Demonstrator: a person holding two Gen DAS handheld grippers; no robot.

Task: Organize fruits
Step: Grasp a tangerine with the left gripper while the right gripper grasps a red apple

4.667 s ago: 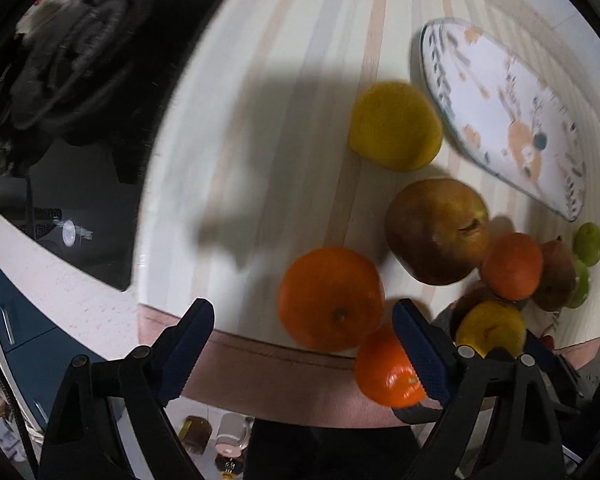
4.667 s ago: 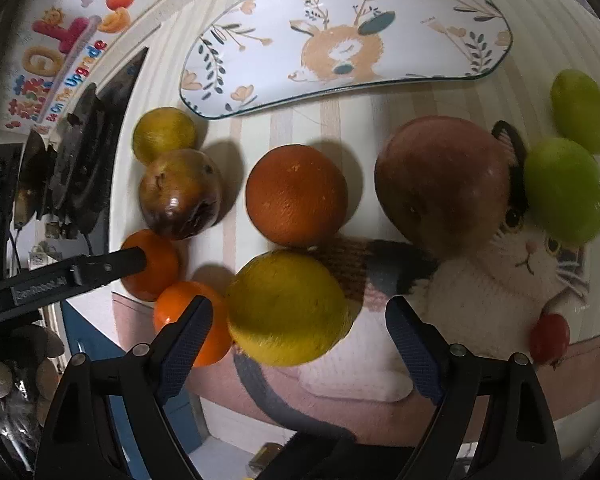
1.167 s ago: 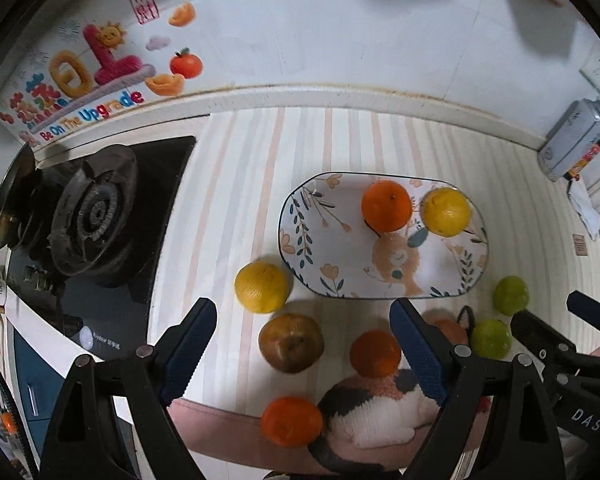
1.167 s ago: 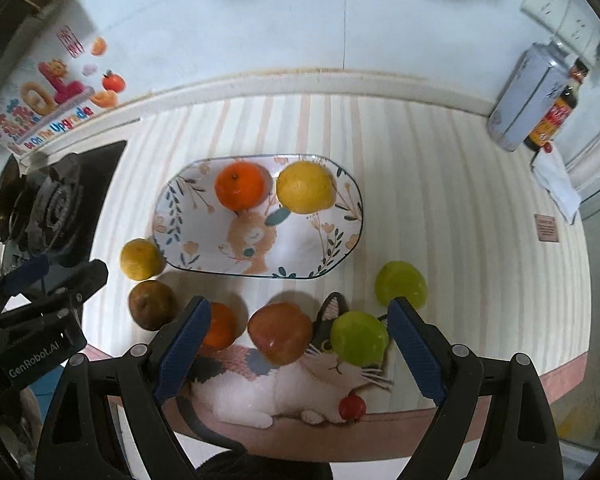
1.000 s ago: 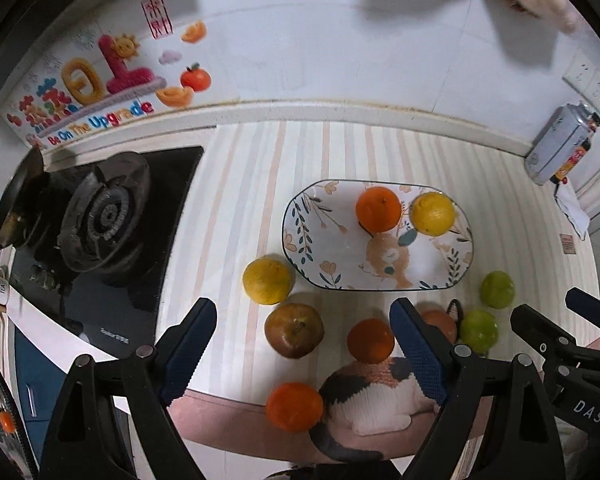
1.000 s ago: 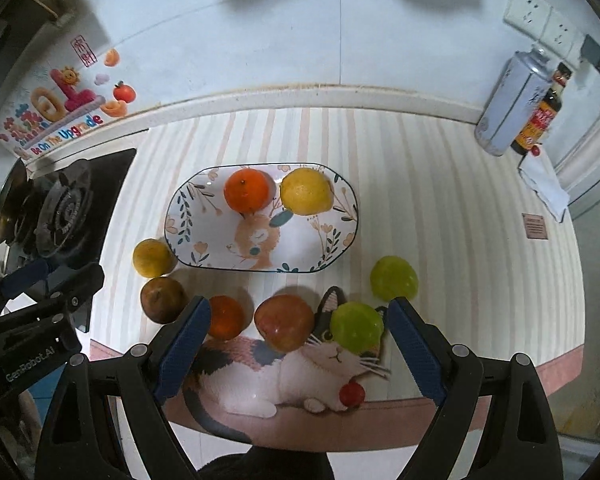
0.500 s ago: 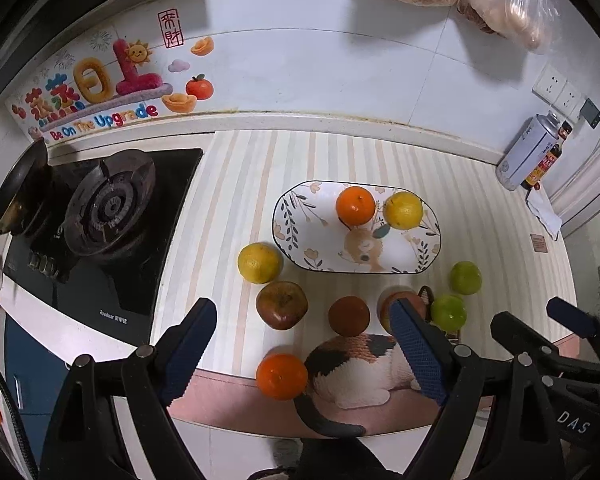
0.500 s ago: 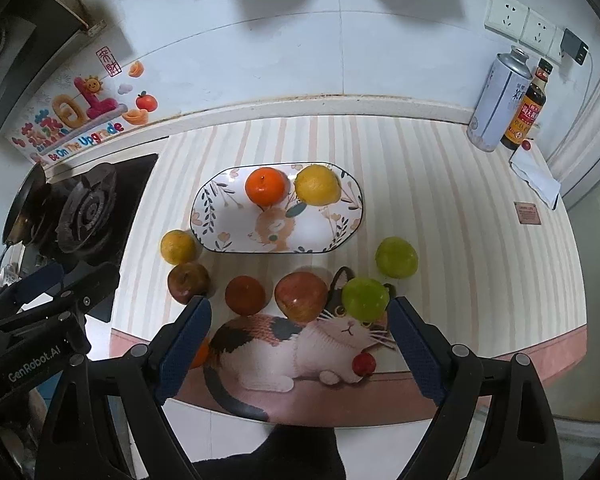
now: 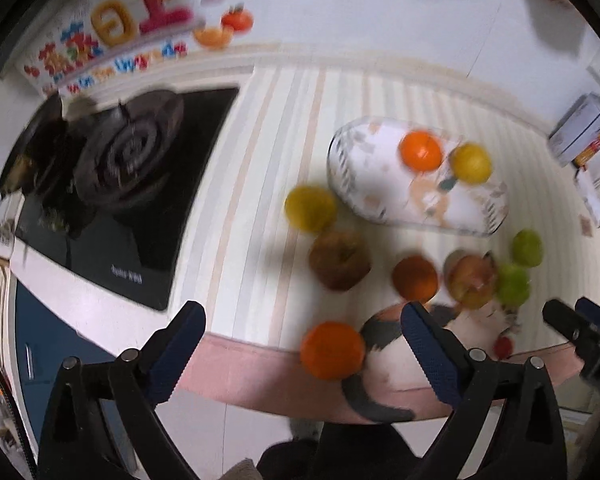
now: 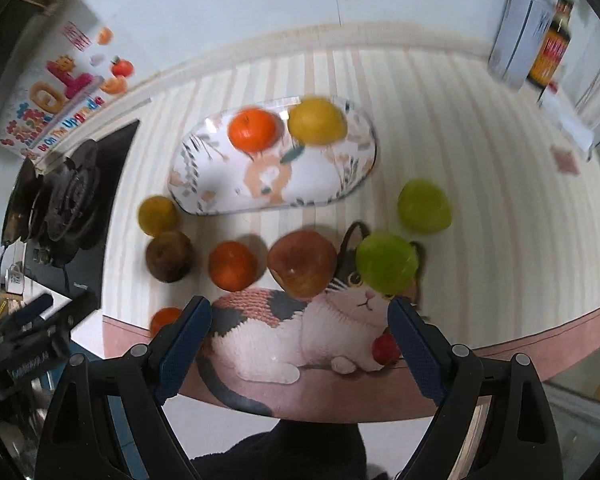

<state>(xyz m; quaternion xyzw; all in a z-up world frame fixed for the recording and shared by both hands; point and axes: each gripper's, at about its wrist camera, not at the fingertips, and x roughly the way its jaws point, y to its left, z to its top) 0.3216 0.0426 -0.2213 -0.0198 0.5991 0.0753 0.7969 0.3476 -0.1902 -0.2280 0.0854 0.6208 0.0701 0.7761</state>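
Observation:
An oval patterned plate [image 10: 220, 176] [image 9: 364, 184] holds an orange [image 10: 254, 129] [image 9: 420, 150] and a yellow citrus [image 10: 317, 121] [image 9: 471, 162]. On the striped mat in front lie a yellow fruit [image 10: 157, 215], a brown pear [image 10: 169, 256], an orange [image 10: 233, 266], a red apple [image 10: 302, 263], two green fruits [image 10: 386, 263] [image 10: 424, 205] and an orange at the front edge [image 9: 332, 350]. My left gripper [image 9: 302, 344] and right gripper [image 10: 299, 338] are both open and empty, above the counter's front edge.
A gas stove [image 9: 120, 168] sits at the left. A can [image 10: 518, 28] and a bottle [image 10: 548, 52] stand at the back right by the wall. A cat picture with a small red ball [image 10: 384, 350] is on the mat's front.
Both grippers have dropped closer to the counter and fruits after having pulled back high; the views are motion blurred. The fruits have not moved.

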